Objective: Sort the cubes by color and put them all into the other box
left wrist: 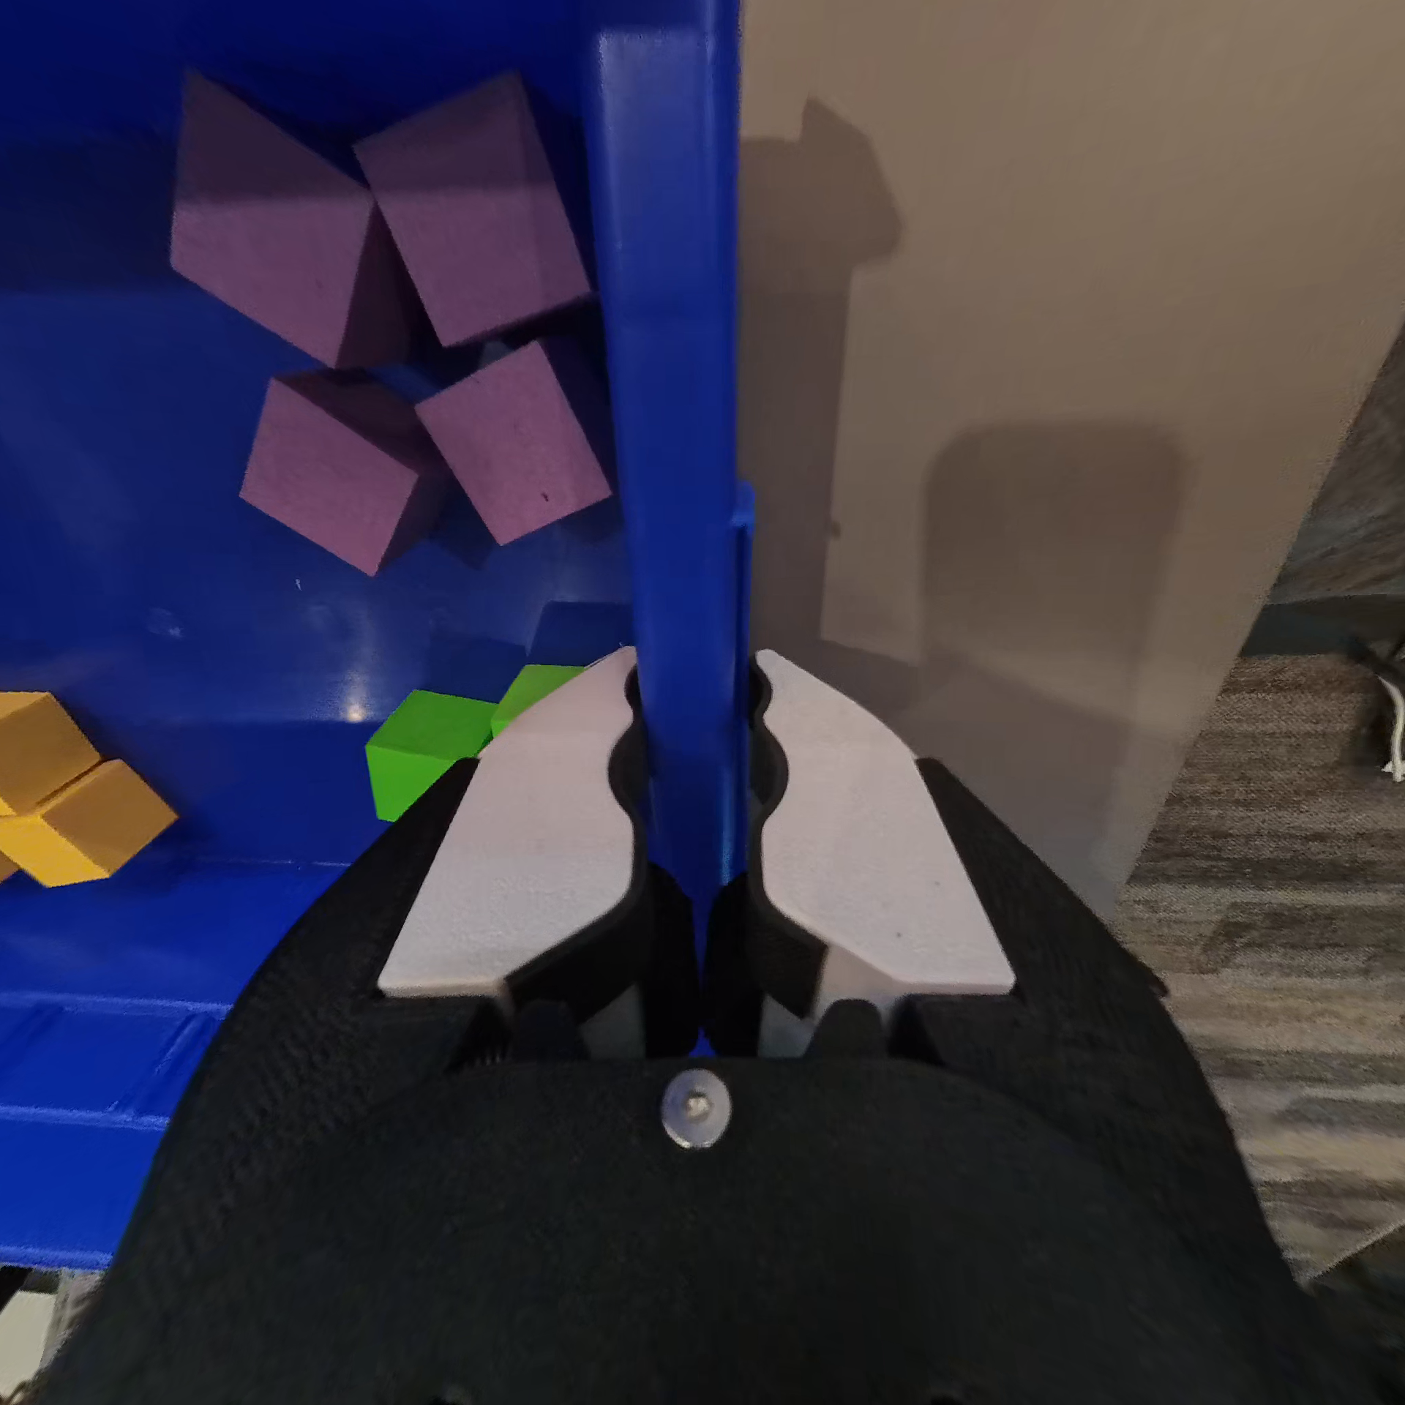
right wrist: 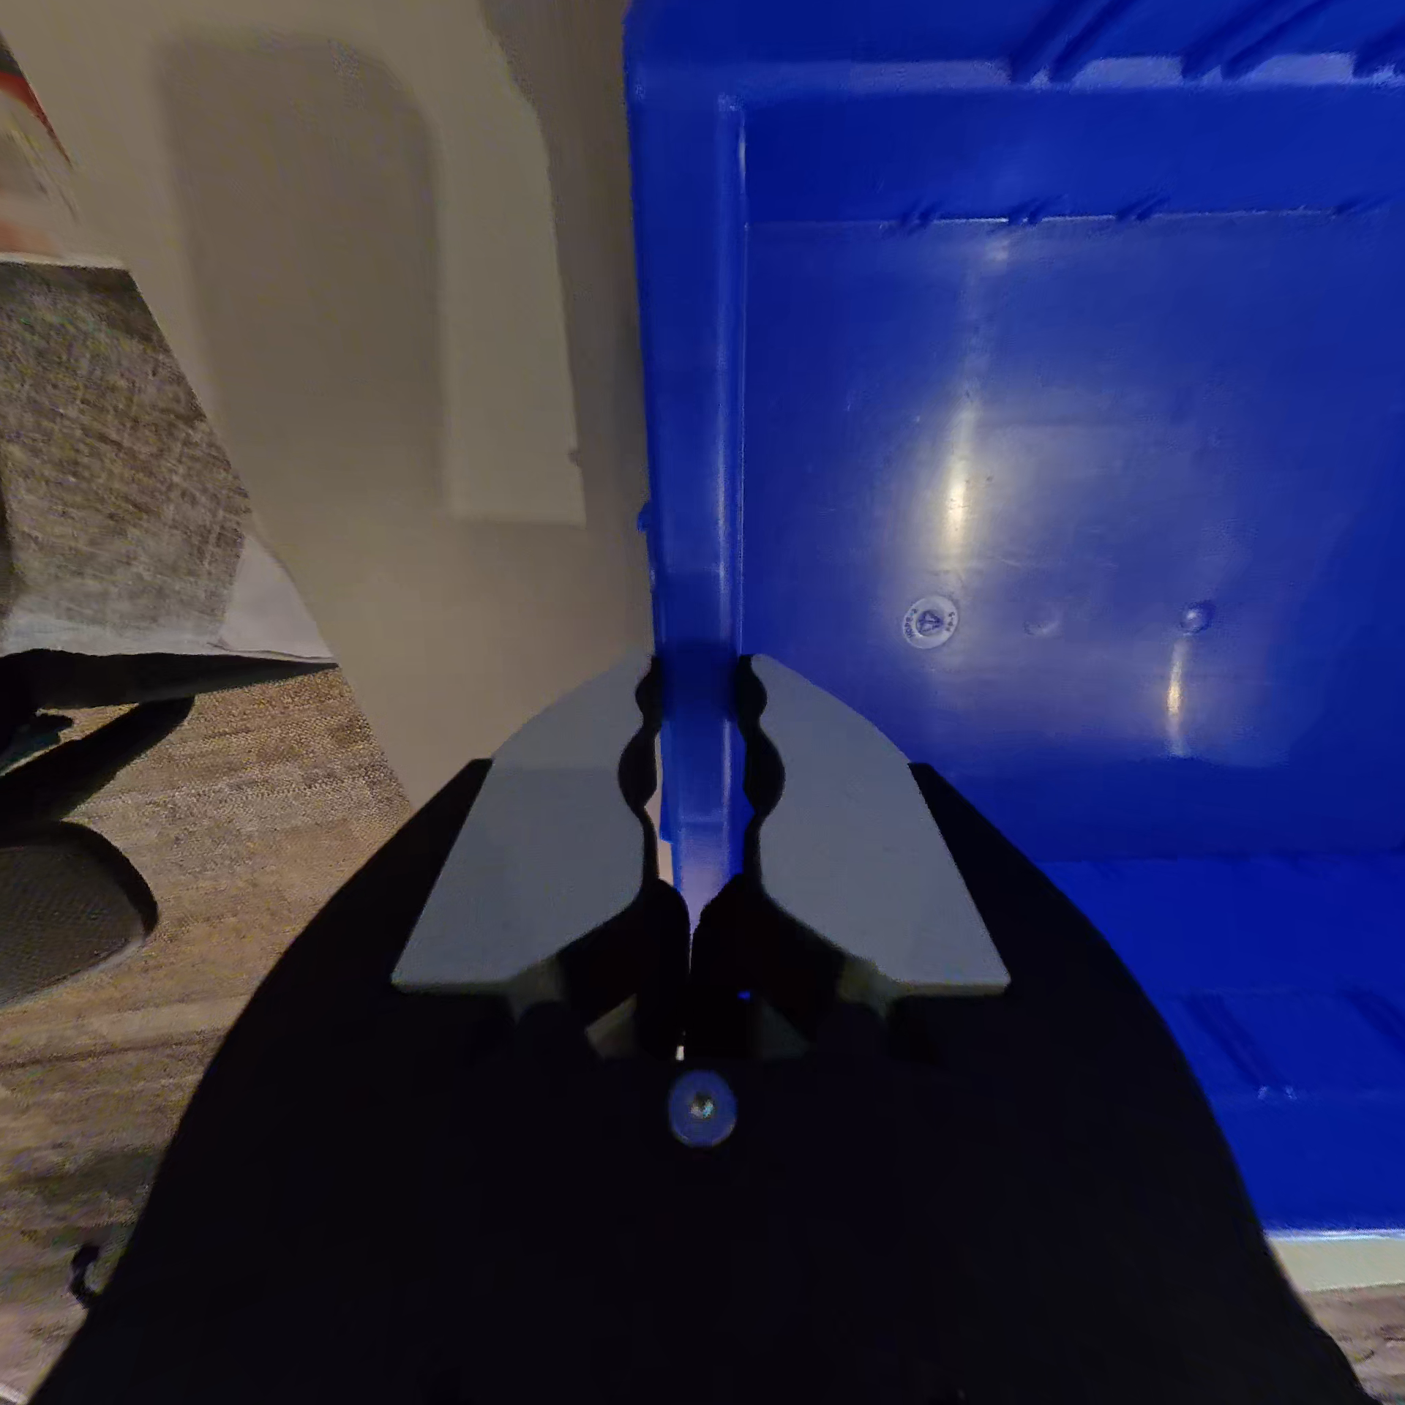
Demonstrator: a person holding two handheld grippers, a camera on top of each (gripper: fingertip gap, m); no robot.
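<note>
My left gripper is shut on the right side wall of a blue plastic bin, one finger inside and one outside. Inside that bin lie several purple foam cubes, two green cubes next to my inner finger, and yellow cubes at the left. My right gripper is shut on the left side wall of a blue bin; the part of its inside that shows holds nothing. I cannot tell whether both views show one bin.
A beige table top lies under and beside the bin, with the gripper's shadow on it. Grey patterned carpet shows beyond the table's edge. In the right wrist view, carpet and a dark round object are at the left.
</note>
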